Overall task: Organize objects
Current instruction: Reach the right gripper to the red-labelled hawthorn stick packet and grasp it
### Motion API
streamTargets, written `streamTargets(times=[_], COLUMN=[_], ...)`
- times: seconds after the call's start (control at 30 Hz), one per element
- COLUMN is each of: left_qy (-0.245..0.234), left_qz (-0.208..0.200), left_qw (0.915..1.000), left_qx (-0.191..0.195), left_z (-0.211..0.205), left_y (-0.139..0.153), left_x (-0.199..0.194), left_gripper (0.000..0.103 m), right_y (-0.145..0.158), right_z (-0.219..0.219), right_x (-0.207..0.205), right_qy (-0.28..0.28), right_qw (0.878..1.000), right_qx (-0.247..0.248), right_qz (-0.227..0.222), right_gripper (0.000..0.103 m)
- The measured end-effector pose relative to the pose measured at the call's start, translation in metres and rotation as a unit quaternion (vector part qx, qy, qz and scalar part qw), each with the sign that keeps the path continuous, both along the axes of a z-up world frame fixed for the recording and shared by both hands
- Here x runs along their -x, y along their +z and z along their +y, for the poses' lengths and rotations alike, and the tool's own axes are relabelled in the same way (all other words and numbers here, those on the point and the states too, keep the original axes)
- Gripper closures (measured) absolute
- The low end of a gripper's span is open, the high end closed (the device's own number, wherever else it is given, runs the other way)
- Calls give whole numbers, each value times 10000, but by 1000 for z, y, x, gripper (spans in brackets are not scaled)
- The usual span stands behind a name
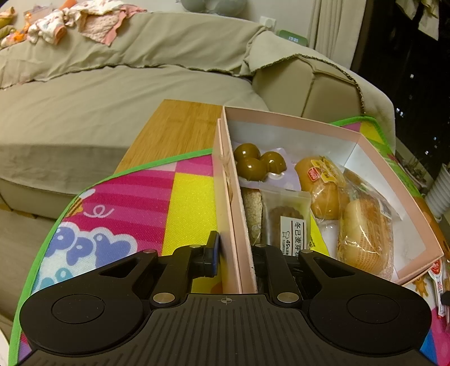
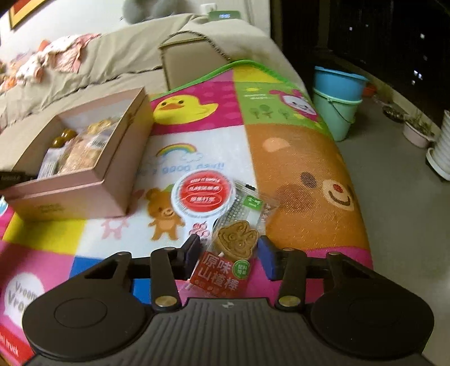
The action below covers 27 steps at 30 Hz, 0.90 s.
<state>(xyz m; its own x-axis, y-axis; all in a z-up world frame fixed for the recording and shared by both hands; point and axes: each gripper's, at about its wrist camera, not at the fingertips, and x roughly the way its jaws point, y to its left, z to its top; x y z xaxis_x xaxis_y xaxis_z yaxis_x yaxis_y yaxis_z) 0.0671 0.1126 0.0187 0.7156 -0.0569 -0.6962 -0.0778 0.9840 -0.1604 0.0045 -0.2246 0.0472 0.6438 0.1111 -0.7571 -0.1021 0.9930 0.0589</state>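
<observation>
A pink cardboard box [image 1: 374, 140] sits on a colourful play mat [image 1: 135, 197]; it holds green-brown balls [image 1: 253, 162], a cookie packet [image 1: 287, 214] and wrapped buns [image 1: 362, 233]. My left gripper [image 1: 233, 253] is shut on the box's near left wall [image 1: 239, 219], one finger outside, one inside. In the right wrist view the box [image 2: 84, 185] is at the left. My right gripper [image 2: 229, 256] is open, its fingers on either side of a rabbit-shaped snack packet with a red label [image 2: 233, 247]. A round red-and-white lollipop packet [image 2: 202, 194] lies just beyond.
A beige sofa [image 1: 140, 93] with clothes [image 1: 70, 22] lies behind the mat. A wooden board [image 1: 174, 129] shows beside the box. Two stacked buckets [image 2: 337, 95] and plant pots [image 2: 419, 132] stand on the floor at right.
</observation>
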Motion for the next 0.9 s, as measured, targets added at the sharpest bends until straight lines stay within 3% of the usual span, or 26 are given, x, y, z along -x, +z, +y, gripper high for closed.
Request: streamTargets(times=[0.37,0.43,0.47,0.57,0.67,0.83,0.9], left_qy=[-6,0,2,4,10,4,3], left_qz=[-5,-9,-10,-14,-22,-16,-16], left_qw=[10000,10000,10000,9999,9999,9999,9999], left_qx=[55,74,85,112,137,126,126], left_z=[1,1,1,2,2,3,3], left_y=[0,0,0,0,-1,-1,-1], left_x=[-1,-1,-1,0,0,1,1], left_gripper=[87,87,87,87,87,87,87], right_y=[37,48,55,76,88,78,70], right_z=[11,17,20,28,37,27,16], right_x=[34,39,42,45,46,39,37], right_qy=[295,399,454,621,842,553,385], right_qw=[9995,9989,9984,9966,9941,9969,9981], right_qx=[-77,-113,-151,-303,-89,56,53], right_qz=[-78,-214,-287,-454,-679,-549,-472], right_gripper=[69,77,88,88,88,87,80])
